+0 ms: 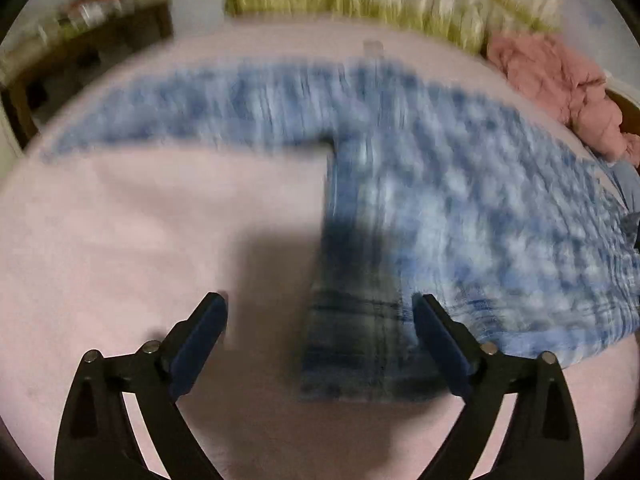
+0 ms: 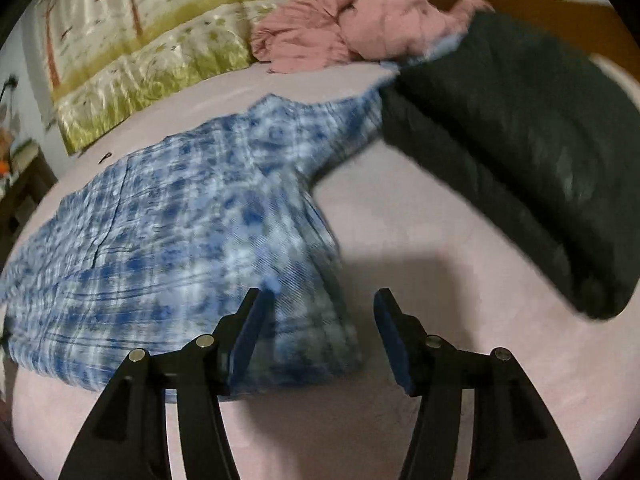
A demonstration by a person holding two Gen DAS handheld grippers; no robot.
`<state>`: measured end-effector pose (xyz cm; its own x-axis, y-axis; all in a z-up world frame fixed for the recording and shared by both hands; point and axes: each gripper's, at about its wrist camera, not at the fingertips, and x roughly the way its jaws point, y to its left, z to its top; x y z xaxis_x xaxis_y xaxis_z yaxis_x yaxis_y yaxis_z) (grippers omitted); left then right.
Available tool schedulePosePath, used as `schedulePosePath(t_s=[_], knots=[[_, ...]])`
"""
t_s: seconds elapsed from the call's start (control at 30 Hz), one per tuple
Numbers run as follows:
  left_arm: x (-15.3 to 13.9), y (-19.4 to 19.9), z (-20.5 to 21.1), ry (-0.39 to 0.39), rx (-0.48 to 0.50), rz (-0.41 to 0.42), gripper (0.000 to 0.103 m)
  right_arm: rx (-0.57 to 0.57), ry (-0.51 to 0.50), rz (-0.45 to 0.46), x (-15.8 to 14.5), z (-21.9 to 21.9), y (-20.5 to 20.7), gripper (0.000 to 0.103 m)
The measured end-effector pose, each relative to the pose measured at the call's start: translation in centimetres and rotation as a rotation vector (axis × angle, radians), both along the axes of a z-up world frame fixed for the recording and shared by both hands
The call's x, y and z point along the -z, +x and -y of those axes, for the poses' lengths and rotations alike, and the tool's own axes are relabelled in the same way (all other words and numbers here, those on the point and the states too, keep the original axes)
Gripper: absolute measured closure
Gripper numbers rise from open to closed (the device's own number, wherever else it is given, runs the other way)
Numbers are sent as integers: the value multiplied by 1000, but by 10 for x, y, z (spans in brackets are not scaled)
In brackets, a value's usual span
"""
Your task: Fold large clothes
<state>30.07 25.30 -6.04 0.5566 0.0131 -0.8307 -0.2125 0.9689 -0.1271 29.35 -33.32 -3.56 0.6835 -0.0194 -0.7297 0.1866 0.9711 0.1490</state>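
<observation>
With the blue-and-white plaid flannel shirt (image 1: 460,200) spread flat on the pink bedsheet (image 1: 140,220), we held our left gripper (image 1: 320,320) wide open over its hem corner and our right gripper (image 2: 320,316) wide open, empty, at the other corner, judging that each should pinch a corner squarely before lifting together.

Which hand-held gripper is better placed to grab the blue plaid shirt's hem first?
Probably the left hand-held gripper: it is open with the blue plaid shirt's hem between its fingers. The right hand-held gripper, also open, frames only the hem's corner.
</observation>
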Motion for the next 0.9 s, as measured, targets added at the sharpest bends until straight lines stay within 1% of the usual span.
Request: schedulePosePath(t_s=[0.03,0.07,0.1,0.13,0.17,0.2,0.27,0.3,0.33,0.4,0.47,0.53,0.57,0.6,0.63,0.67,0.7,0.73,0.77,0.8,0.83,0.87,0.9], knots=[[1,1,0,4,5,38,11,-7,38,-5,5,4,1,44],[0,2,1,0,22,63,27,-10,64,12,5,8,-1,44],[-3,3,3,-16,48,83,67,-17,86,29,6,8,-6,46],[-7,3,4,-38,69,111,89,-29,106,34,7,9,-6,55],[-12,6,4,-60,86,129,94,-41,119,28,10,8,-4,99],[-18,8,5,-36,79,157,94,-49,125,18,12,7,-3,98],[-35,8,9,41,85,229,95,-39,87,67,4,2,-11,99],[-43,10,11,57,100,240,95,-29,69,94,-2,0,-16,99],[-47,13,10,56,102,228,95,-20,54,108,-5,-1,-19,99],[-45,20,8,45,85,181,94,-18,37,88,-3,-2,-17,99],[-30,21,10,71,72,146,93,-9,28,40,3,-2,-10,99],[-12,15,13,109,59,118,85,3,26,35,5,0,-10,98],[-4,13,14,113,54,91,78,9,33,40,4,2,-11,97],[-3,8,17,116,41,76,75,13,41,45,4,6,-12,93],[-9,-3,18,122,34,77,68,20,43,55,3,7,-14,91],[-15,-13,23,132,30,84,41,24,43,74,1,7,-17,88],[-19,-24,29,147,16,103,10,20,45,90,-2,8,-21,88],[-21,-33,32,153,-5,127,5,2,57,113,-5,8,-28,86],[-20,-41,32,137,-13,136,4,-19,80,129,-8,8,-35,76],[-17,-44,32,93,-7,122,4,-27,96,135,-9,8,-40,60],[-14,-46,30,36,-2,106,4,-36,141,143,-9,9,-49,51],[-9,-48,26,-58,0,92,4,-47,210,142,-6,11,-58,44],[-3,-49,22,-166,2,79,4,-55,257,133,-3,12,-62,44]])
